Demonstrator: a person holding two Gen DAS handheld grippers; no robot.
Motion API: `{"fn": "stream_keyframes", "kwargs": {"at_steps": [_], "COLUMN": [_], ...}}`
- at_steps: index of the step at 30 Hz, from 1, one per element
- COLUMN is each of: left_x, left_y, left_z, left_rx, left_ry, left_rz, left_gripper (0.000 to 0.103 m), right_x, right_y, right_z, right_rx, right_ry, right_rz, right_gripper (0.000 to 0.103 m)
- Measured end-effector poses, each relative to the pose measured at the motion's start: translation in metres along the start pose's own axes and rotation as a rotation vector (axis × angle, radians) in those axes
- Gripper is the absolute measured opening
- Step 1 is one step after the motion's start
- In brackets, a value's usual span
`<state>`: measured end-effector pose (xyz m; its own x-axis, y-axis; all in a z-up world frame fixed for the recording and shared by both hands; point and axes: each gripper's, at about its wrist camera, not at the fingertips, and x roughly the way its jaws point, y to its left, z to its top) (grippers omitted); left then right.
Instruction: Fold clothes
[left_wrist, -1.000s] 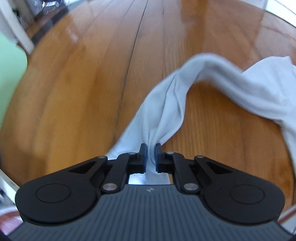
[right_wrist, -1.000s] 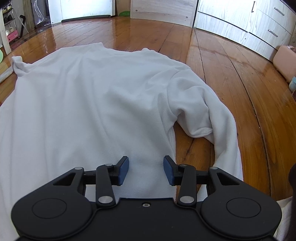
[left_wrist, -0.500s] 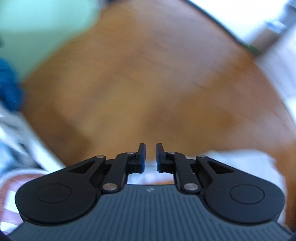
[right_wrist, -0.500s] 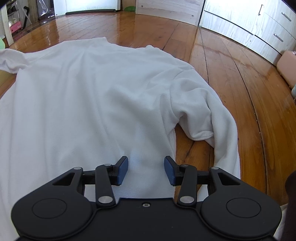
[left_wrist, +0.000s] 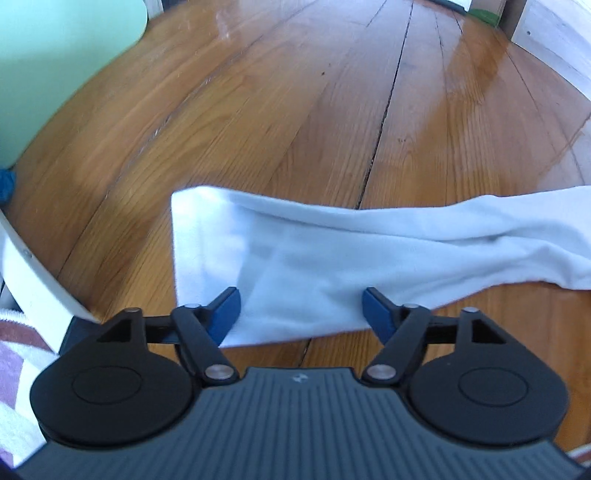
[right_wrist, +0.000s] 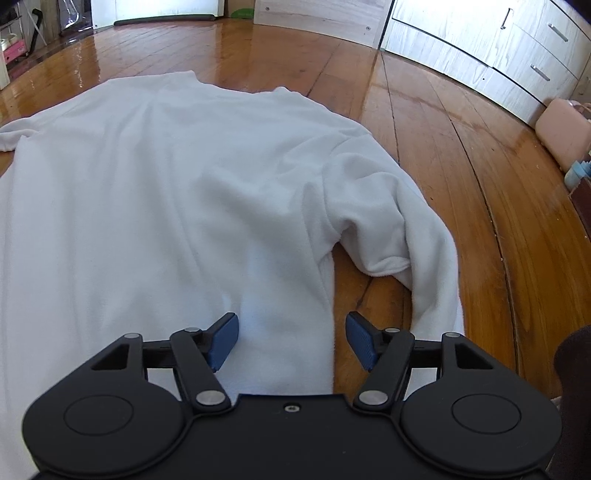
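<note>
A white long-sleeved top (right_wrist: 177, 206) lies spread flat on the wooden floor. Its right sleeve (right_wrist: 417, 258) is bent back beside the body. In the left wrist view the other sleeve (left_wrist: 332, 258) lies stretched flat across the floor, cuff end at the left. My left gripper (left_wrist: 301, 310) is open, low over that sleeve near the cuff, holding nothing. My right gripper (right_wrist: 291, 339) is open over the lower right edge of the top's body, holding nothing.
A pale green object (left_wrist: 55, 66) and a white frame leg (left_wrist: 33, 280) stand at the left, with a striped rug (left_wrist: 14, 369) beside them. White drawers (right_wrist: 517, 55) and a pink case (right_wrist: 561, 133) line the right side.
My left gripper was shut on the sleeve, swung it out to the left, then opened and let it lie flat. My right gripper opened wider and moved slightly forward.
</note>
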<state>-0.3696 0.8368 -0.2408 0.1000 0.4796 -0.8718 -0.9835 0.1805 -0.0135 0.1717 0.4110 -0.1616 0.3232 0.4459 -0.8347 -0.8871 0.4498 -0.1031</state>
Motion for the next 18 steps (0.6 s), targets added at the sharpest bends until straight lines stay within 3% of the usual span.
{"fn": "stream_keyframes", "kwargs": {"at_steps": [1,2,3,4,5,7,10,12,13,16,18], "left_x": [0.002,0.002,0.003,-0.001,-0.006,-0.006,-0.001,-0.014,-0.025,-0.071,-0.099], "left_y": [-0.002,-0.002,-0.002,-0.005,-0.007,-0.001,0.003,-0.002,-0.007,-0.04,-0.07], "left_z": [0.002,0.003,0.004,0.005,0.005,0.016,0.024,0.022,0.017,-0.011,-0.035], "left_rx": [0.003,0.012,0.034,0.061,0.083,0.129,0.203,0.197,0.198,0.22,0.261], "left_ry": [-0.022,-0.038,-0.045,-0.033,-0.009,0.006,-0.052,-0.104,-0.133,-0.19,-0.161], "left_rz": [0.009,0.006,-0.005,-0.013,-0.006,0.061,0.311,0.417,0.419,0.236,0.096], "left_gripper": [0.073,0.06,0.043,0.004,0.001,0.001,0.0,0.001,0.008,0.048,0.049], "right_x": [0.0,0.0,0.001,0.001,0.002,0.004,0.006,0.008,0.007,-0.001,-0.012], "right_y": [0.001,0.0,0.0,-0.001,-0.004,-0.01,-0.015,-0.016,-0.016,-0.017,-0.016], "right_z": [-0.001,-0.001,-0.002,-0.004,-0.005,-0.008,-0.01,-0.01,-0.01,-0.014,-0.02], "right_rx": [0.006,0.02,0.039,0.063,0.091,0.152,0.172,0.169,0.176,0.199,0.205], "right_ry": [-0.001,0.001,0.002,0.002,0.0,0.002,0.01,0.024,0.028,0.019,-0.002], "right_rz": [0.014,0.029,0.041,0.052,0.064,0.088,0.086,0.078,0.074,0.045,0.054], "right_gripper": [0.069,0.069,0.069,0.069,0.07,0.074,0.08,0.085,0.085,0.084,0.084]}}
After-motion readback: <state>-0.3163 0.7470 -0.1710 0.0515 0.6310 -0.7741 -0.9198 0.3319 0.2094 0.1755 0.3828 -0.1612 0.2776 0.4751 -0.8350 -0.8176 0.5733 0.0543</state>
